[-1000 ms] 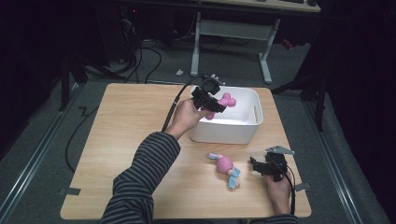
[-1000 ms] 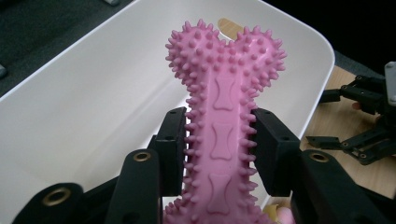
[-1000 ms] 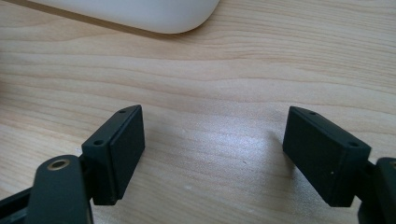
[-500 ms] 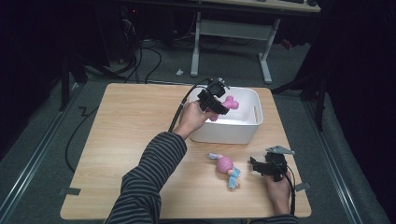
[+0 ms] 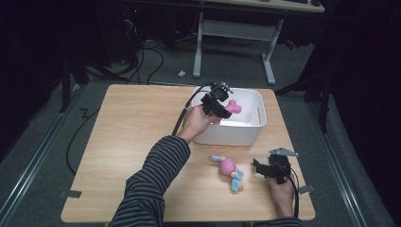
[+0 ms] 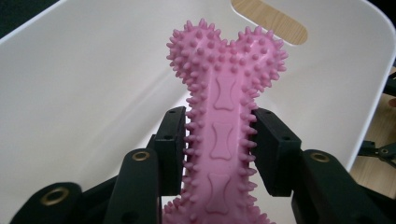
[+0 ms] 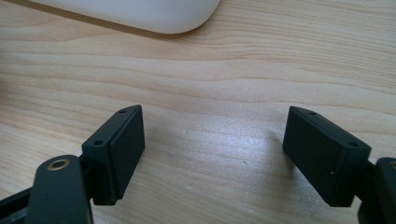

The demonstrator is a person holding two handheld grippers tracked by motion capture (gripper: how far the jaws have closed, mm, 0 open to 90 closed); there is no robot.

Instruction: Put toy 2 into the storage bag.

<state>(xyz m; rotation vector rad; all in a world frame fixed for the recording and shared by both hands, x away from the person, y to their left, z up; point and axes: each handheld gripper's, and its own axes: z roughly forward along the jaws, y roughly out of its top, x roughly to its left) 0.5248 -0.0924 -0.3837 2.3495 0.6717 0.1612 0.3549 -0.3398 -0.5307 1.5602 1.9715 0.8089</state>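
Since the earlier frame, the left gripper (image 5: pixel 222 105) has carried the pink spiked bone toy (image 6: pixel 224 121) lower and further over the white bin (image 5: pixel 253 130); the right gripper (image 5: pixel 265 169) has kept its place. On the wooden table (image 5: pixel 132 127) the bin stands toward the far right. Inside it, above the floor, the left gripper's jaws press on the bone's shaft from both sides. Near the front edge a pink and blue toy (image 5: pixel 229 169) lies, with the right gripper just beside it, jaws wide apart over bare wood, holding nothing.
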